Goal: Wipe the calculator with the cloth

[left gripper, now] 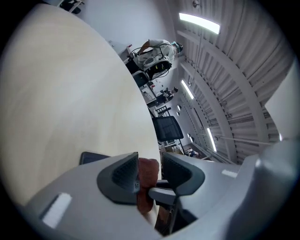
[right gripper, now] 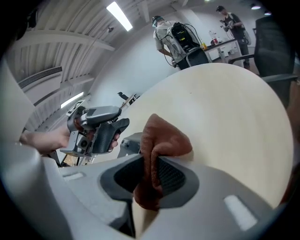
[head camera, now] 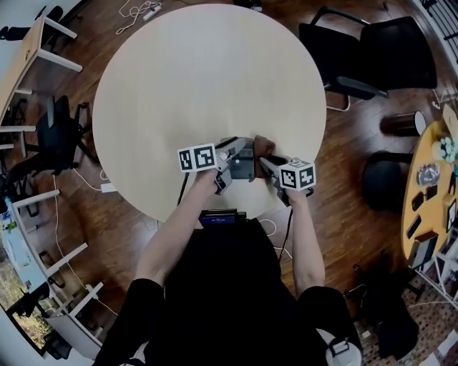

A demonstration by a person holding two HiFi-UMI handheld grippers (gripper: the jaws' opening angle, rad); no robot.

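Observation:
A dark grey calculator (head camera: 242, 167) lies on the round beige table (head camera: 207, 78), close to its near edge. My right gripper (head camera: 264, 160) is shut on a brown cloth (head camera: 262, 147), right beside the calculator. In the right gripper view the cloth (right gripper: 165, 137) bunches up out of the closed jaws of my right gripper (right gripper: 150, 174), with the calculator (right gripper: 131, 142) behind it. My left gripper (head camera: 230, 159) is at the calculator's left side. Its jaws stand apart in the left gripper view, where my left gripper (left gripper: 150, 165) frames the cloth (left gripper: 147, 174) beyond them, unpressed. The calculator (left gripper: 93, 157) peeks out at the left.
Most of the table top stretches away beyond the grippers. Black chairs (head camera: 372, 50) stand at the right, and a side table (head camera: 428, 187) with small items sits at the far right. Cables (head camera: 136, 13) lie on the wooden floor. People (right gripper: 174, 36) stand far behind.

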